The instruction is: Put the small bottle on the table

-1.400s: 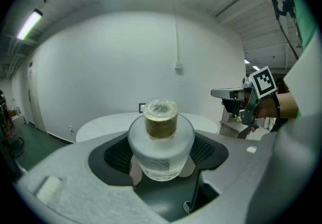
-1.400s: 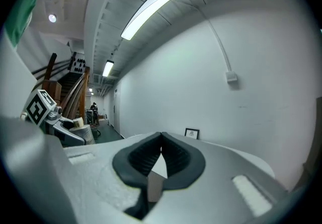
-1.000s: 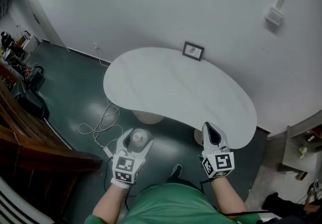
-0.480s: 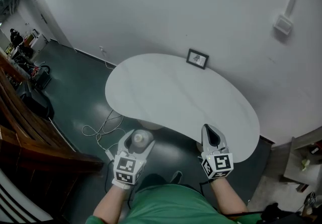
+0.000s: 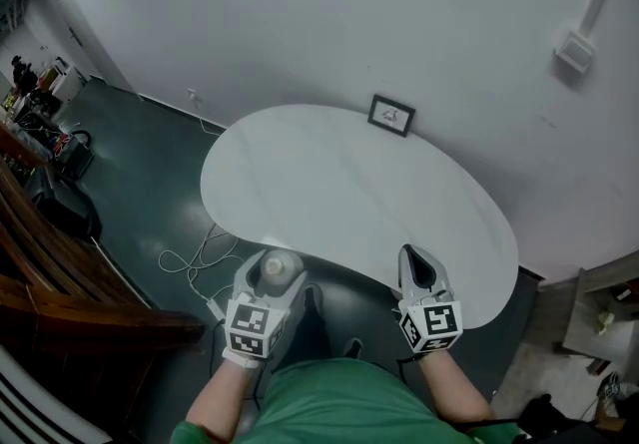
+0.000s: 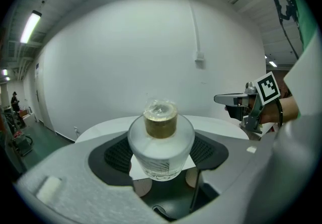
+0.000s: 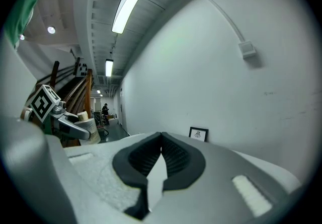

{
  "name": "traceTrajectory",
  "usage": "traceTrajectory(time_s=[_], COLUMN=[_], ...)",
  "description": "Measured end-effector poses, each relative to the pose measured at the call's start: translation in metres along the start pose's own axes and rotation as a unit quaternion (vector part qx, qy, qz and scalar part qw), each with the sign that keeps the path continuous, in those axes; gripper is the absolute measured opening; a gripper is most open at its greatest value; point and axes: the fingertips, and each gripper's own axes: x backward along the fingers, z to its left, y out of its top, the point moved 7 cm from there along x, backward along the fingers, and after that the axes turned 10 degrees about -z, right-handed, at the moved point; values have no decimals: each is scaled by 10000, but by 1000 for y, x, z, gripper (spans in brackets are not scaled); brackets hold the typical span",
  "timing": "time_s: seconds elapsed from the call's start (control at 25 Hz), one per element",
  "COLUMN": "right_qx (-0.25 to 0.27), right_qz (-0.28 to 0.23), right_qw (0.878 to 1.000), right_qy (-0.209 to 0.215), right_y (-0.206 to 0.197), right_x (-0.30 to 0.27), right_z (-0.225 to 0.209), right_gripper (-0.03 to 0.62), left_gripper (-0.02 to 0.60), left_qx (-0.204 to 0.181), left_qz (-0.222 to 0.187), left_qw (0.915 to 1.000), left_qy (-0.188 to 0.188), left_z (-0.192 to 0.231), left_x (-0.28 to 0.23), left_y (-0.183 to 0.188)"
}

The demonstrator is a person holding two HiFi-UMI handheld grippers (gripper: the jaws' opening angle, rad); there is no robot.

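Holding the small bottle upright, the left gripper has both jaws clamped on its frosted body, gold-coloured cap on top. Bottle is in the jaws just at the near left edge of the white table. Right gripper: jaws pressed together, nothing between them, at the near right edge. Small framed picture stands at the far edge by the wall.

Framed picture stands against the wall. White cable loops on the floor, well left of the picture. Wall box sits to the picture's upper right.
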Motion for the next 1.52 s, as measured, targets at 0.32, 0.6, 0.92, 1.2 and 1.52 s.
traceTrajectory(time_s=[0.32, 0.6, 0.92, 1.2, 1.52], right_qx=[149, 215, 314, 372, 294], right_qz=[231, 321, 368, 341, 520], right_qw=[9990, 9972, 9938, 9903, 9884], right_qy=[-354, -640, -997, -1298, -1399], right_y=[-6, -6, -2, 0, -9], right_x=[-60, -117, -154, -167, -169], right_z=[-11, -6, -8, -10, -35], right_gripper=[-3, -2, -2, -2, -2], left_gripper=[344, 344, 344, 344, 345], left_qx=[24, -73, -136, -177, -94], left_qz=[-74, -141, -109, -120, 84], left_qw=[9992, 9971, 9926, 9876, 9851], left_qy=[-386, -742, -1204, -1554, -1717], left_z=[56, 105, 131, 138, 127], left_x=[-72, -122, -166, -192, -228], left_y=[8, 17, 19, 21, 16])
